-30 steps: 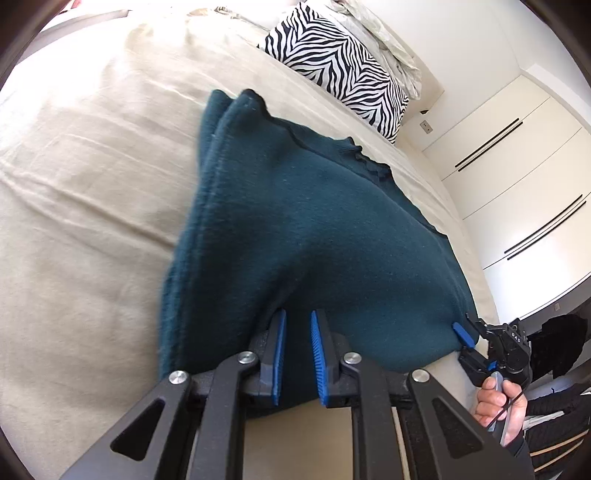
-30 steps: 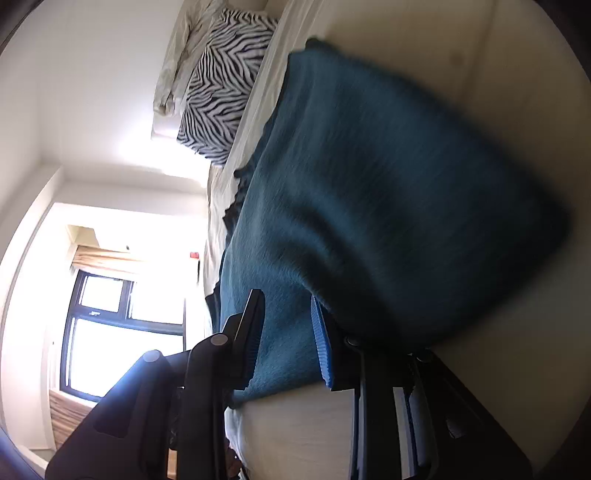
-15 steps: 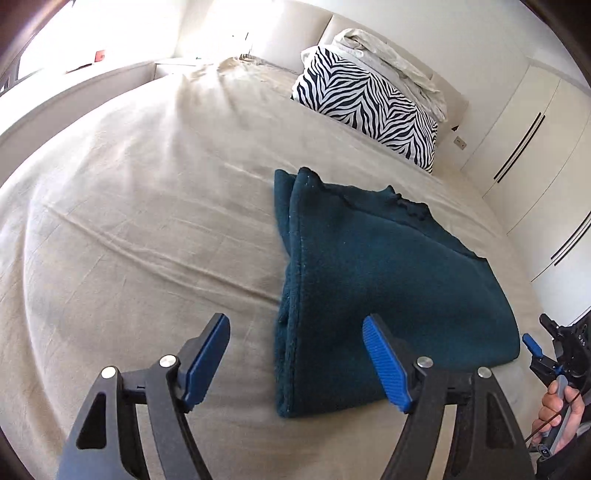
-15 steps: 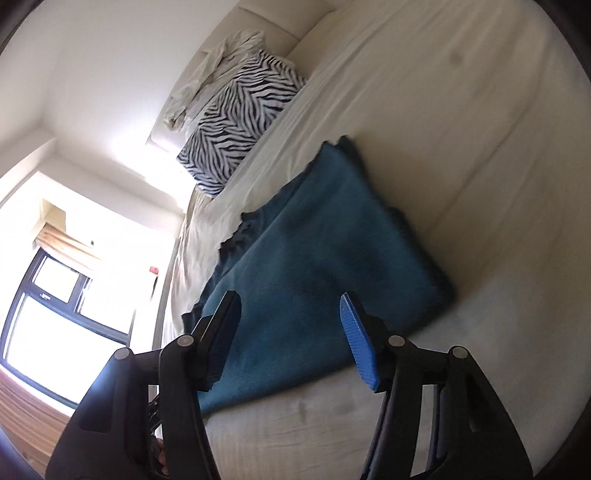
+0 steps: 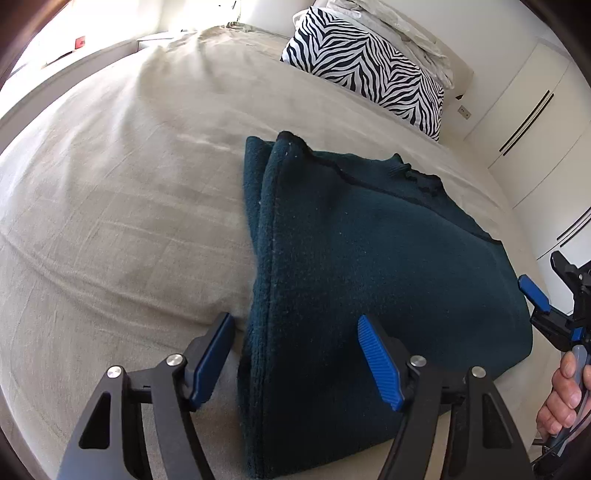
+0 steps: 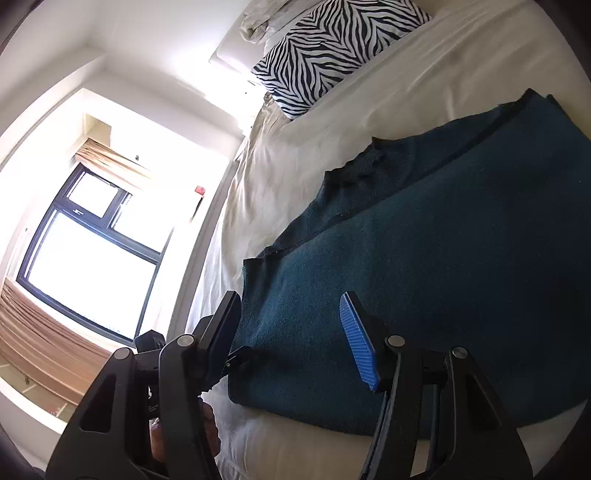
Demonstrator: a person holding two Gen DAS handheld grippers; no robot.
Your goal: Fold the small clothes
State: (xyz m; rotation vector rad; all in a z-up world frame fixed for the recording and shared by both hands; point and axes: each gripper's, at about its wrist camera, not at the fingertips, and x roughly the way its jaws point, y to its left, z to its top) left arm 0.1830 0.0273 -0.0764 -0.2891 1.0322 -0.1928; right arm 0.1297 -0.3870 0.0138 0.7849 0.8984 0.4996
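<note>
A dark teal fleece garment lies folded in layers on the beige bed sheet. It also shows in the right wrist view. My left gripper is open, its fingers straddling the garment's near left edge just above it. My right gripper is open over the garment's other near corner. The right gripper also appears at the right edge of the left wrist view, held by a hand. Nothing is held.
A zebra-striped pillow and crumpled white bedding lie at the head of the bed. White wardrobe doors stand to the right. A window with a curtain is beyond the bed's far side.
Both grippers were shut on the garment's near edge one second ago, then let go and opened wide. Since half a second ago both have moved back close over the garment, still open.
</note>
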